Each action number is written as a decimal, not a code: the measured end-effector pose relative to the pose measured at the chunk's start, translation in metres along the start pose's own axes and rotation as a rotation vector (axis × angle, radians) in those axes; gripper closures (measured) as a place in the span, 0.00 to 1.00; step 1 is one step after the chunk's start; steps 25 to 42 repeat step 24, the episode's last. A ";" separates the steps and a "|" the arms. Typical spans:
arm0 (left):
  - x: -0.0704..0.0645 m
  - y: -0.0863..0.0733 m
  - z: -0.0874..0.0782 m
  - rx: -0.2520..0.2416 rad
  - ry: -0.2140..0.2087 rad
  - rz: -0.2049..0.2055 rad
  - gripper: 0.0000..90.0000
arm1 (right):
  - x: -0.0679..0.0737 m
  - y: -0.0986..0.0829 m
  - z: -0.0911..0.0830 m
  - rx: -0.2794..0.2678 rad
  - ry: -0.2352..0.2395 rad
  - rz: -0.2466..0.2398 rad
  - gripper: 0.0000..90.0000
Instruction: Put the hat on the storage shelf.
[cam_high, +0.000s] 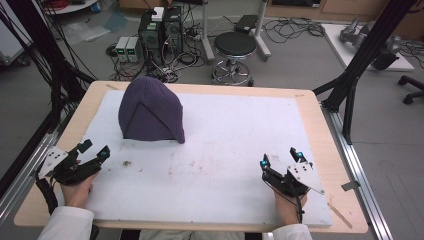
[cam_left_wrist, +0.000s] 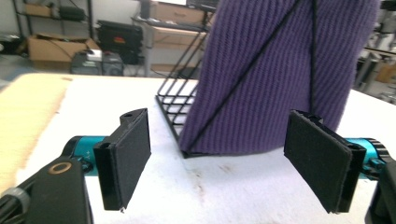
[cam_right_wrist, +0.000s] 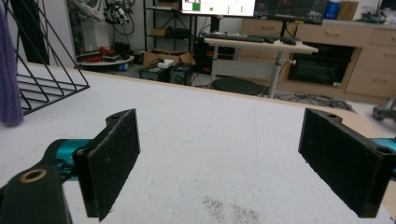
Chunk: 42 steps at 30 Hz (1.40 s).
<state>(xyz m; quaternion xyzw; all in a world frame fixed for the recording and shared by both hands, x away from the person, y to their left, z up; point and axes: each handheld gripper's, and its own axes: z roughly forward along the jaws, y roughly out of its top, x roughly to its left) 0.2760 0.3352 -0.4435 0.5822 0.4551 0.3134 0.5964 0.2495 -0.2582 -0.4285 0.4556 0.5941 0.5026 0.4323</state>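
Note:
A purple knitted hat (cam_high: 150, 111) is pulled over a black wire stand (cam_left_wrist: 175, 105) at the back left of the white mat (cam_high: 225, 135). My left gripper (cam_high: 95, 150) rests near the mat's front left edge, open, with nothing between its pads (cam_left_wrist: 128, 156); the hat (cam_left_wrist: 275, 70) stands a little beyond them. My right gripper (cam_high: 281, 159) sits open at the front right, its jaws wide apart over bare mat (cam_right_wrist: 219, 140). In the right gripper view the wire stand (cam_right_wrist: 44, 79) and a strip of the hat (cam_right_wrist: 8, 79) lie far to the left.
The mat covers a wooden table (cam_high: 330, 140) with a black frame post (cam_high: 350, 80) at its right. A dirty smudge (cam_high: 126, 163) marks the mat near the left gripper. On the floor behind stand a stool (cam_high: 234, 50), computer towers (cam_high: 160, 30) and cables.

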 end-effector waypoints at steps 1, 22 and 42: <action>0.000 0.000 0.000 0.001 -0.005 -0.004 0.26 | -0.001 0.000 0.000 0.007 -0.001 0.012 0.13; 0.000 0.000 0.004 0.013 -0.019 0.005 0.26 | 0.000 -0.002 0.003 0.016 0.017 -0.022 0.13; -0.002 0.000 0.004 0.029 0.002 0.039 0.26 | 0.000 -0.002 0.004 0.026 0.026 -0.022 0.13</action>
